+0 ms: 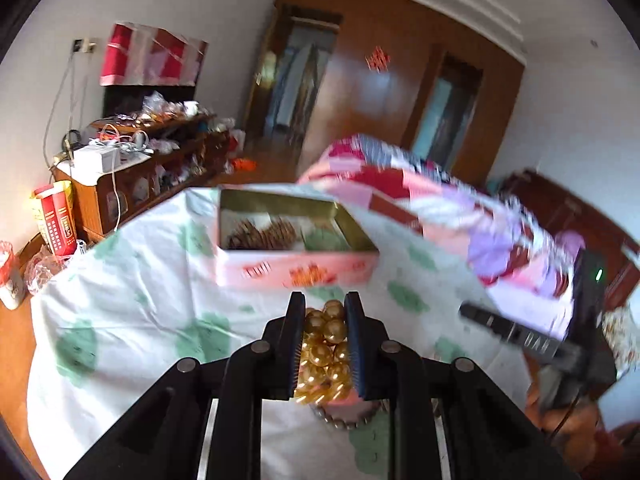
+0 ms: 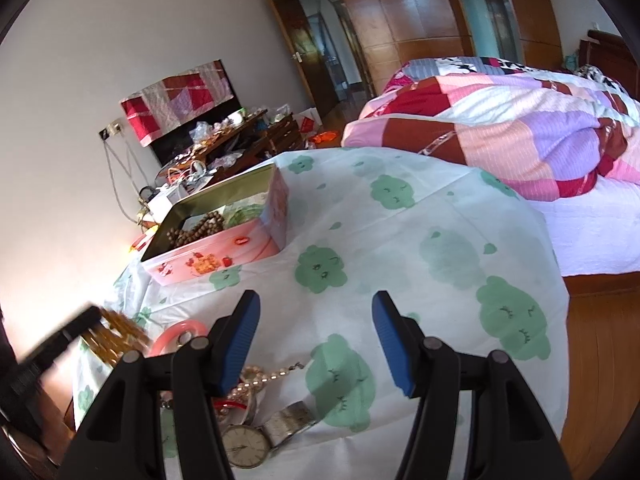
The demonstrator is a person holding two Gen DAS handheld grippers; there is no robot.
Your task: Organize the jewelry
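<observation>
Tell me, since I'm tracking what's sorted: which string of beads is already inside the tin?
The brown bead string lies in the pink tin; the gold beads are clamped in the left gripper, and the pearl strand is on the cloth.

A white cloth with green cloud prints (image 2: pixel 400 240) covers the table. Beyond its far edge a patchwork quilt (image 2: pixel 520 128) lies heaped on a bed. A cluttered wooden cabinet (image 1: pixel 132 176) stands against the white wall, with wooden doors (image 1: pixel 372 92) behind.
</observation>
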